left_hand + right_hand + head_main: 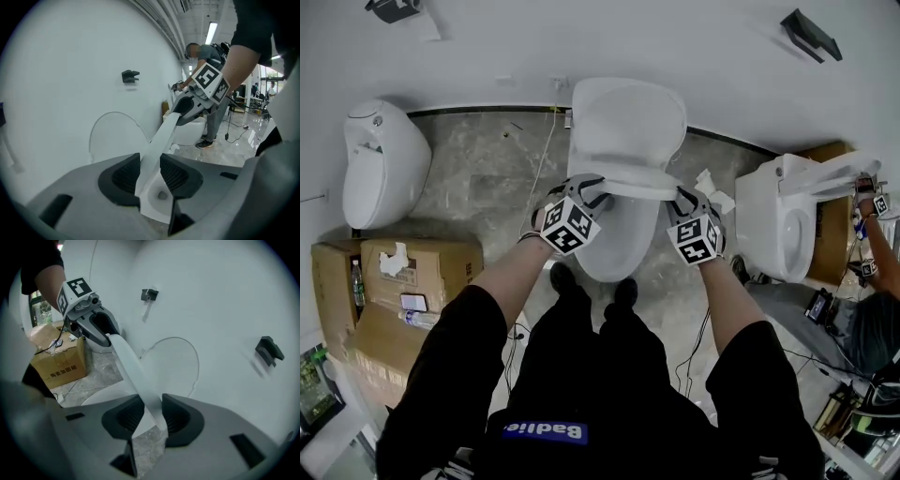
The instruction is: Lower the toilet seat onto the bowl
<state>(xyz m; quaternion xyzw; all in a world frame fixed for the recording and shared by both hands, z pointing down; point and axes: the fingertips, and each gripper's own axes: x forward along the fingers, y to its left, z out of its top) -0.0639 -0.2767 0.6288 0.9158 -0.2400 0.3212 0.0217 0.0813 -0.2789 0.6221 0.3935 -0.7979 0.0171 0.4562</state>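
Evidently one toilet seat hung partway down, tilted above the bowl and not yet resting on it, while the one lid stood upright against the wall behind the bowl. Two grippers held the seat's front edge. The left gripper was at the bowl's left side and the right gripper at its right. In each gripper view the thin white seat edge ran between the two dark pads, and both pairs of jaws were clamped on it.

Three toilets stood in all: the middle one being worked on, a second toilet well to the left of the bowl, and a third toilet near its right. Two cardboard boxes sat left of the bowl, below the second toilet. Two black brackets were fixed on the wall above the bowl. One other person was by the third toilet.
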